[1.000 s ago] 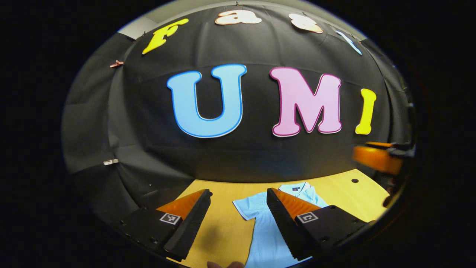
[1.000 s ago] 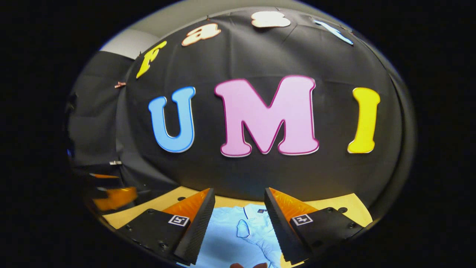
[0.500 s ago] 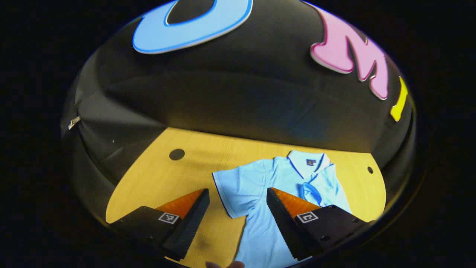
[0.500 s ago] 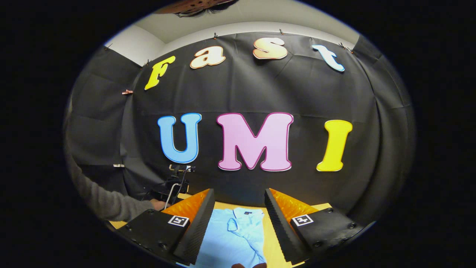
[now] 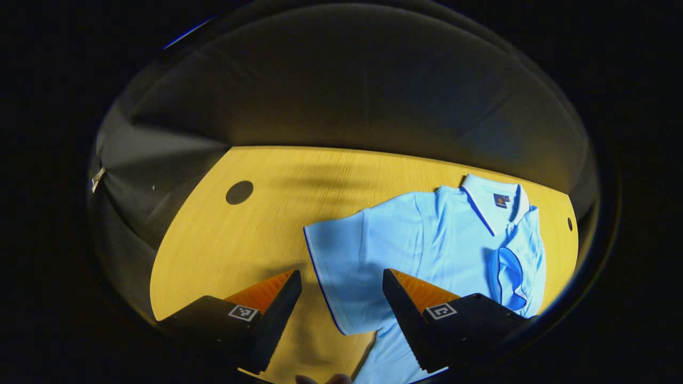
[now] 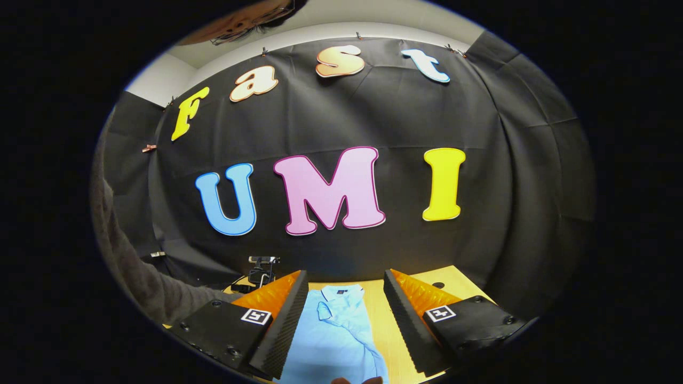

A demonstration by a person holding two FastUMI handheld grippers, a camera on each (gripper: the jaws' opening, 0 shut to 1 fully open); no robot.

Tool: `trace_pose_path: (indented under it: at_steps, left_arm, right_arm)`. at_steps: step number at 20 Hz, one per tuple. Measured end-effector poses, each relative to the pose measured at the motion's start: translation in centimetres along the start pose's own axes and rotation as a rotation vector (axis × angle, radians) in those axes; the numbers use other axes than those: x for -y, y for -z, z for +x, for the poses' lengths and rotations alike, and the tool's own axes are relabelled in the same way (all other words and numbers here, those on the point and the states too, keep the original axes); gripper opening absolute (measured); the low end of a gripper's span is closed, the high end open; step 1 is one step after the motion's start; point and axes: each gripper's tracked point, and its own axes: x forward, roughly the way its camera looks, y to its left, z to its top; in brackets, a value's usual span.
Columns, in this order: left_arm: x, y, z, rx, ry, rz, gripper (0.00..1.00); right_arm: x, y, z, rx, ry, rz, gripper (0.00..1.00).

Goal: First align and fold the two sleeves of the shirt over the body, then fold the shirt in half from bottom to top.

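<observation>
1. Your left gripper (image 5: 341, 314) had its fingers spread wide, nothing between them. It hung over the near part of the table (image 5: 256, 224), above the cloth, not touching it as far as the left gripper view showed.
2. The shirt (image 5: 427, 250) lay flat on the table, collar (image 5: 493, 200) at the far end, body running toward you.
3. In the left gripper view, the left sleeve (image 5: 341, 266) was spread out flat to the left, its trimmed edge lying between your left gripper's fingers (image 5: 405, 314).
4. The right sleeve (image 5: 515, 277) was already folded over the body, lying on the chest just below the collar. You could see the same fold in the right gripper view.
5. Your right gripper (image 6: 344, 325) also had its fingers apart and held nothing. It was held level, looking toward the far wall, with the shirt (image 6: 336, 336) below and between its fingers.
6. In the right gripper view, a grey sleeve (image 6: 144, 282) of your arm came in from the left. A dark device on a stand (image 6: 261, 272) stood at the far left edge of the table.
7. A round hole (image 5: 239, 192) sat in the tabletop far left of the shirt, well apart from it; another small one (image 5: 570, 224) lay on the right, near the shoulder.
</observation>
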Motion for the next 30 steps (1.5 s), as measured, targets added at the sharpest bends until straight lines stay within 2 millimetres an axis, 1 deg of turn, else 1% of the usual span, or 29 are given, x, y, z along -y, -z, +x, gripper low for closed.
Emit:
trace_pose_path:
  at_steps: [2, 4, 5, 6, 7, 8, 9, 13, 14, 16, 18, 20, 22, 24, 26, 28, 30]
  left_arm:
    - [-0.7, 0.5, 0.8, -0.021, -0.030, -0.002, 0.98]
    - [-0.8, 0.9, 1.3, -0.038, -0.040, -0.025, 0.98]
    - [-0.9, 0.7, 1.2, -0.029, -0.037, -0.039, 0.98]
    - [-0.8, 0.6, 1.4, -0.031, -0.029, -0.045, 1.00]
    - [-0.7, 0.6, 1.4, -0.030, -0.019, -0.046, 0.99]
    - [-0.1, 0.6, 1.7, -0.032, 0.012, -0.058, 0.99]
    - [0.2, 0.7, 1.7, -0.030, 0.018, -0.064, 0.97]
    - [2.1, 0.4, 1.6, -0.019, 0.043, -0.072, 0.25]
    - [2.6, 0.6, 1.4, -0.023, 0.042, -0.075, 0.07]
    - [2.7, 0.5, 1.1, -0.013, 0.048, -0.074, 0.06]
    - [3.2, -1.0, 0.2, 0.045, 0.052, -0.070, 0.06]
    - [4.5, -2.9, -1.2, 0.109, 0.086, -0.043, 0.06]
    - [6.2, -3.9, -2.5, 0.146, 0.112, 0.026, 0.06]
    - [8.6, -4.8, -4.3, 0.190, 0.155, 0.094, 0.06]
    - [11.6, -5.2, -6.0, 0.224, 0.213, 0.141, 0.06]
    - [14.7, -4.9, -7.8, 0.247, 0.271, 0.181, 0.06]
    - [17.9, -4.2, -9.6, 0.264, 0.330, 0.220, 0.06]
  right_arm:
    - [0.6, 0.2, 0.0, -0.008, 0.014, 0.001, 0.89]
    - [0.7, 0.4, 0.1, -0.014, 0.019, 0.006, 0.89]
    - [0.8, 0.6, 0.2, -0.021, 0.018, 0.004, 0.89]
    - [0.8, 0.8, 0.1, -0.025, 0.018, -0.001, 0.89]
    - [0.9, 1.0, 0.2, -0.033, 0.016, -0.003, 0.89]
    - [0.8, 1.1, 0.1, -0.036, 0.015, 0.000, 0.89]
    - [0.8, 1.2, 0.2, -0.038, 0.016, 0.001, 0.89]
    - [1.2, 1.7, 0.1, -0.055, 0.015, 0.004, 0.89]
    - [1.3, 1.6, 0.1, -0.055, 0.017, 0.001, 0.89]
    - [1.6, 1.9, -0.1, -0.058, 0.020, -0.005, 0.89]
    - [1.7, 2.2, -0.2, -0.065, 0.022, -0.004, 0.89]
    - [1.8, 2.1, -0.3, -0.068, 0.020, 0.006, 0.89]
    - [1.8, 2.2, -0.2, -0.071, 0.016, 0.011, 0.89]
    - [1.8, 2.2, -0.1, -0.075, 0.013, 0.018, 0.89]
    - [1.9, 2.4, -0.3, -0.077, 0.013, 0.025, 0.89]
    - [2.2, 2.4, -0.3, -0.077, 0.016, 0.025, 0.89]
    - [2.4, 2.3, -0.5, -0.078, 0.018, 0.023, 0.89]
